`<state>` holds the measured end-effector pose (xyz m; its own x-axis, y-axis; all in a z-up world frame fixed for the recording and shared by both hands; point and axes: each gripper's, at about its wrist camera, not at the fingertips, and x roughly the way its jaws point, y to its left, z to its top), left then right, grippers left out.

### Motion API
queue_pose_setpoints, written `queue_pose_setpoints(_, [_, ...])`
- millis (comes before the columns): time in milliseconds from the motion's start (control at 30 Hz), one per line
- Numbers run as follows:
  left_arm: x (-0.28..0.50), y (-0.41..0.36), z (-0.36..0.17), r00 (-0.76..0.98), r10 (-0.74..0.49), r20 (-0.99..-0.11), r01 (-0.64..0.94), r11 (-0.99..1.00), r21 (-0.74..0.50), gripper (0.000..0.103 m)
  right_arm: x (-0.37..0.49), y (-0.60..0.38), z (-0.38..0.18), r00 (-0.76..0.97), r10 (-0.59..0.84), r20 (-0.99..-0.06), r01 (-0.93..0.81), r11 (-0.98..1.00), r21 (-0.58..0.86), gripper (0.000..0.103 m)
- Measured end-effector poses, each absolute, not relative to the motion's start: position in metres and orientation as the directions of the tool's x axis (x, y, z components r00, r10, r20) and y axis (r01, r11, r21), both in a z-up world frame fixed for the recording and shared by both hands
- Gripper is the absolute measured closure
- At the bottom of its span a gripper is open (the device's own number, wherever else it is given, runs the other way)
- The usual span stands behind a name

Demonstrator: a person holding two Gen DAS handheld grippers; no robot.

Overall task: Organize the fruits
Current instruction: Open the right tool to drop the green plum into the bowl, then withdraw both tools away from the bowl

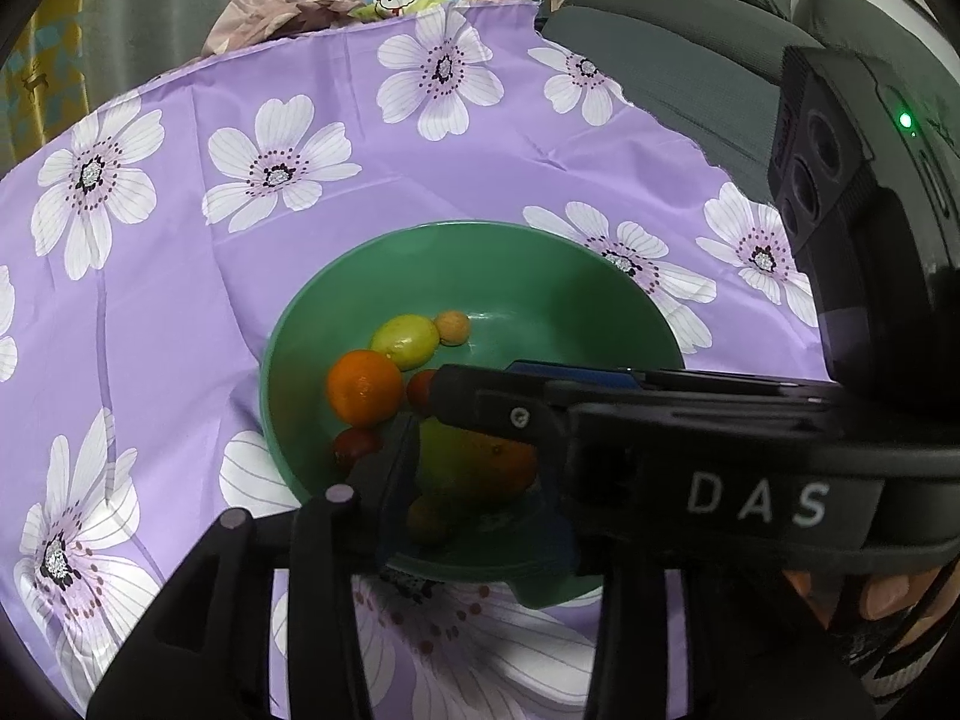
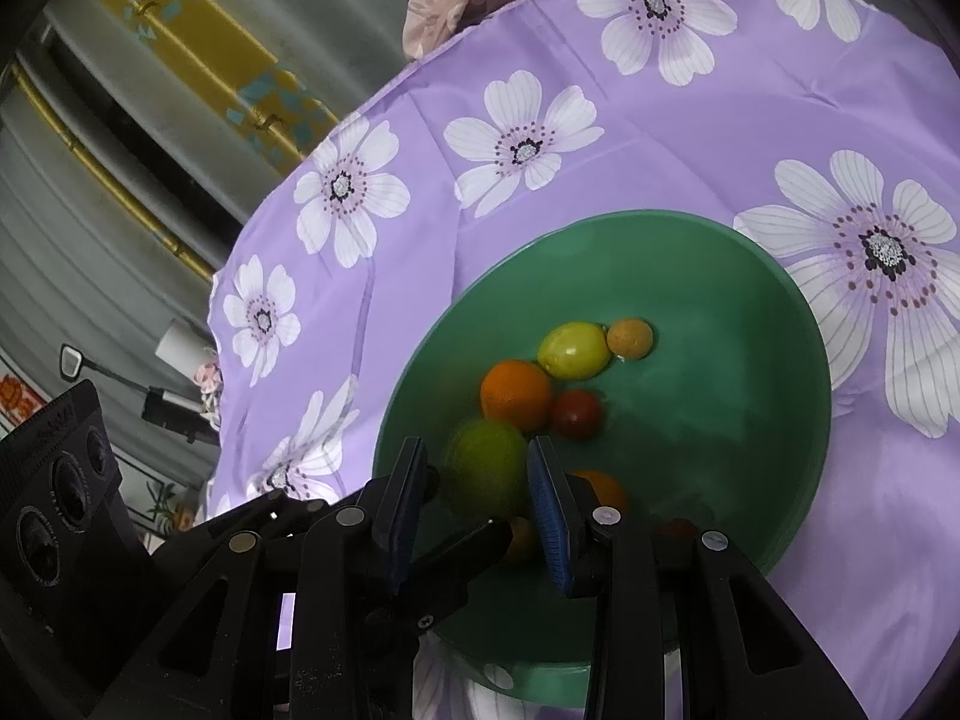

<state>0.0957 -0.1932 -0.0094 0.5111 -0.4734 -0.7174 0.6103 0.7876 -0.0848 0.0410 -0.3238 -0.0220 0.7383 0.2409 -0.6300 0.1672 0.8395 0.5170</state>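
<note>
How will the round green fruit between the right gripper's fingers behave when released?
The round green fruit looks smooth, so it probably rolls down the green bowl toward the orange. Probably firm, unlikely to squash.

Both wrist views look steeply down from close above the green bowl on the purple flowered cloth. The left view faces the far sofa, with the right gripper crossing its near right. The right view tilts left toward curtains. Both share bowl, fruit and cloth.
</note>
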Motion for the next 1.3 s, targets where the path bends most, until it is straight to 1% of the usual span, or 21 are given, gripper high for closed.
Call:
queue_pose_setpoints(67, [0.095, -0.191, -0.008, 0.516, -0.473, -0.714, 0.608, 0.789, -0.084, 0.063, 0.04, -0.323, -0.023, 0.74, 0.234, -0.63, 0.174, 0.839, 0.516, 0.065])
queue_pose_setpoints(200, [0.092, -0.188, -0.004, 0.53, -0.465, -0.709, 0.596, 0.799, -0.078, 0.054, 0.036, -0.323, -0.022, 0.742, 0.219, -0.634, 0.183, 0.843, 0.505, 0.062])
queue_pose_setpoints(267, [0.091, -0.185, -0.001, 0.538, -0.461, -0.705, 0.588, 0.805, -0.078, 0.052, 0.034, -0.323, -0.019, 0.743, 0.206, -0.637, 0.187, 0.85, 0.492, 0.058])
queue_pose_setpoints(333, [0.089, -0.182, 0.001, 0.545, -0.457, -0.703, 0.581, 0.81, -0.077, 0.05, 0.032, -0.321, -0.014, 0.743, 0.182, -0.644, 0.194, 0.862, 0.468, 0.05])
queue_pose_setpoints(467, [0.085, -0.176, 0.006, 0.559, -0.444, -0.7, 0.562, 0.824, -0.074, 0.043, 0.026, -0.319, -0.004, 0.744, 0.117, -0.658, 0.207, 0.896, 0.394, 0.045])
queue_pose_setpoints(533, [0.083, -0.172, 0.008, 0.566, -0.436, -0.7, 0.551, 0.832, -0.072, 0.038, 0.022, -0.319, 0.002, 0.742, 0.075, -0.666, 0.217, 0.913, 0.346, 0.028])
queue_pose_setpoints(567, [0.083, -0.17, 0.009, 0.572, -0.424, -0.702, 0.539, 0.839, -0.067, 0.036, 0.019, -0.319, 0.006, 0.743, 0.051, -0.667, 0.221, 0.922, 0.317, 0.027])
queue_pose_setpoints(633, [0.081, -0.168, 0.01, 0.584, -0.4, -0.706, 0.52, 0.852, -0.053, 0.028, 0.014, -0.319, 0.012, 0.74, 0.002, -0.672, 0.231, 0.939, 0.256, 0.024])
queue_pose_setpoints(667, [0.08, -0.165, 0.011, 0.596, -0.383, -0.706, 0.504, 0.863, -0.043, 0.028, 0.012, -0.319, 0.015, 0.739, -0.026, -0.673, 0.237, 0.945, 0.224, 0.023])
queue_pose_setpoints(733, [0.079, -0.162, 0.013, 0.628, -0.326, -0.707, 0.458, 0.889, -0.003, 0.026, 0.006, -0.318, 0.022, 0.737, -0.095, -0.669, 0.251, 0.958, 0.141, 0.017])
queue_pose_setpoints(800, [0.077, -0.158, 0.015, 0.645, -0.311, -0.698, 0.442, 0.897, 0.009, 0.025, 0.0, -0.318, 0.029, 0.734, -0.158, -0.661, 0.262, 0.963, 0.061, 0.015])
queue_pose_setpoints(867, [0.075, -0.154, 0.017, 0.65, -0.307, -0.695, 0.429, 0.903, 0.002, 0.022, -0.003, -0.317, 0.032, 0.724, -0.197, -0.661, 0.265, 0.964, 0.003, 0.015])
queue_pose_setpoints(900, [0.075, -0.152, 0.018, 0.652, -0.3, -0.696, 0.42, 0.908, 0.002, 0.02, -0.005, -0.316, 0.034, 0.717, -0.212, -0.665, 0.261, 0.965, -0.025, 0.015])
queue_pose_setpoints(967, [0.073, -0.152, 0.021, 0.659, -0.269, -0.702, 0.393, 0.919, 0.017, 0.02, -0.009, -0.314, 0.034, 0.707, -0.223, -0.671, 0.249, 0.967, -0.059, 0.015])
queue_pose_setpoints(1033, [0.071, -0.152, 0.023, 0.659, -0.262, -0.706, 0.388, 0.921, 0.021, 0.02, -0.01, -0.313, 0.033, 0.698, -0.217, -0.682, 0.234, 0.97, -0.069, 0.015])
queue_pose_setpoints(1133, [0.069, -0.152, 0.026, 0.646, -0.285, -0.708, 0.399, 0.917, -0.004, 0.02, -0.011, -0.309, 0.032, 0.689, -0.205, -0.695, 0.209, 0.975, -0.08, 0.015])
queue_pose_setpoints(1300, [0.066, -0.158, 0.03, 0.662, -0.246, -0.708, 0.39, 0.92, 0.045, 0.021, -0.01, -0.302, 0.033, 0.69, -0.191, -0.698, 0.177, 0.98, -0.093, 0.015])
